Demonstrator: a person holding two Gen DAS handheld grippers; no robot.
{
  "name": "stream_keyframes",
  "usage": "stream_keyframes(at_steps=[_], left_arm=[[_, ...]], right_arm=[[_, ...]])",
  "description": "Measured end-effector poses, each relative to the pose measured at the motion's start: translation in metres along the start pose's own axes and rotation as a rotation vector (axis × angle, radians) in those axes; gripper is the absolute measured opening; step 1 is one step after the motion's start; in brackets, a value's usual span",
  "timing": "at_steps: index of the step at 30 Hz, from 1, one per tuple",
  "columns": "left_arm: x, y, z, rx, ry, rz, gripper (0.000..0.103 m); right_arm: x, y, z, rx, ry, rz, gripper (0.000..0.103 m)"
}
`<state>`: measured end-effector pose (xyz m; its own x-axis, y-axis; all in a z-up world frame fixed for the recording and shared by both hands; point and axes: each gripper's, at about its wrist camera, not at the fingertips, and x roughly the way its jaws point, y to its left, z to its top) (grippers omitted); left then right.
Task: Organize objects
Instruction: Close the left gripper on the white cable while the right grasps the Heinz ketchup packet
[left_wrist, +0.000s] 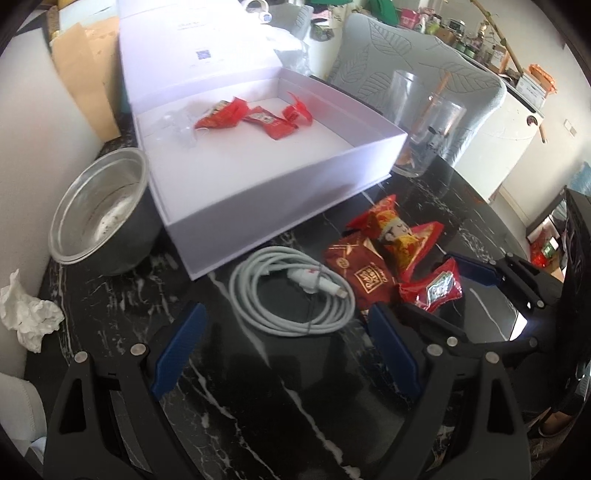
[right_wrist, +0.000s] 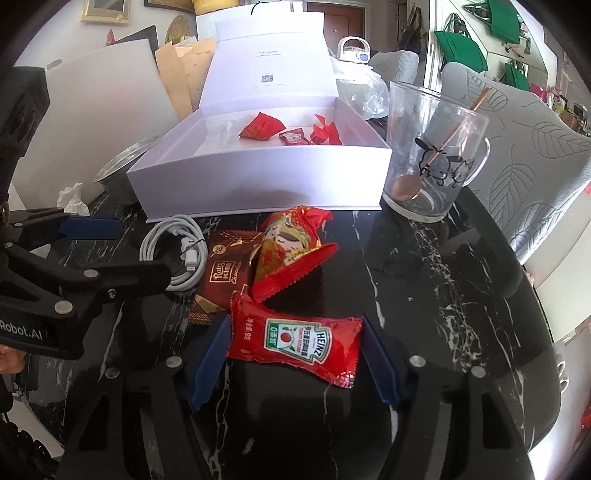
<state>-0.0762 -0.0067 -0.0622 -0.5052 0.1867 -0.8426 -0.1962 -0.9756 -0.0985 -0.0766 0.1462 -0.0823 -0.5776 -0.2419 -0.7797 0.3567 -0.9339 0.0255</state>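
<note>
Here the ketchup packet (right_wrist: 295, 341) lies crosswise between the right gripper's (right_wrist: 295, 354) part-open fingers.

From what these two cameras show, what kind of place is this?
Most likely a lived-in home, at a dining table: a black marble tabletop, a leaf-patterned chair drawn up to it, and green bags hanging in the room behind.

Black hand-held gripper (right_wrist: 295, 363), blue pads (right_wrist: 208, 363)
</note>
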Motion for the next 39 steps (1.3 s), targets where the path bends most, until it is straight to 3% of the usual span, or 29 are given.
stream_keyframes(at_steps=[6, 11, 23, 27, 30, 33, 39], left_arm=[[0.015, -0.007, 0.003, 0.05, 0.031, 0.096, 0.089], [0.019, -0.004, 0.006, 0.018, 0.025, 0.077, 0.094], [0.025, -0.013, 0.006, 0.077, 0.034, 0.04, 0.095], [0.028, -0.005, 0.007, 0.035, 0.049, -0.003, 0.095], [0.027, 0.0, 0.008, 0.013, 0.054, -0.001, 0.093], [0.026, -0.004, 0.007, 0.049, 0.054, 0.023, 0.082], [0.025, -0.008, 0.005, 0.059, 0.06, 0.012, 0.079]], right_arm=[[-0.006, -0.006, -0.007, 0.002, -0.01, 0.025, 0.07], [-0.009, -0.008, -0.01, 0.008, -0.022, 0.045, 0.07], [-0.009, -0.012, -0.01, 0.008, -0.026, 0.043, 0.07], [-0.01, -0.014, -0.011, 0.013, -0.028, 0.046, 0.07], [-0.011, -0.014, -0.012, 0.015, -0.032, 0.047, 0.07], [-0.011, -0.011, -0.012, 0.006, -0.034, 0.038, 0.07], [-0.012, -0.005, -0.013, -0.018, -0.028, 0.053, 0.067]])
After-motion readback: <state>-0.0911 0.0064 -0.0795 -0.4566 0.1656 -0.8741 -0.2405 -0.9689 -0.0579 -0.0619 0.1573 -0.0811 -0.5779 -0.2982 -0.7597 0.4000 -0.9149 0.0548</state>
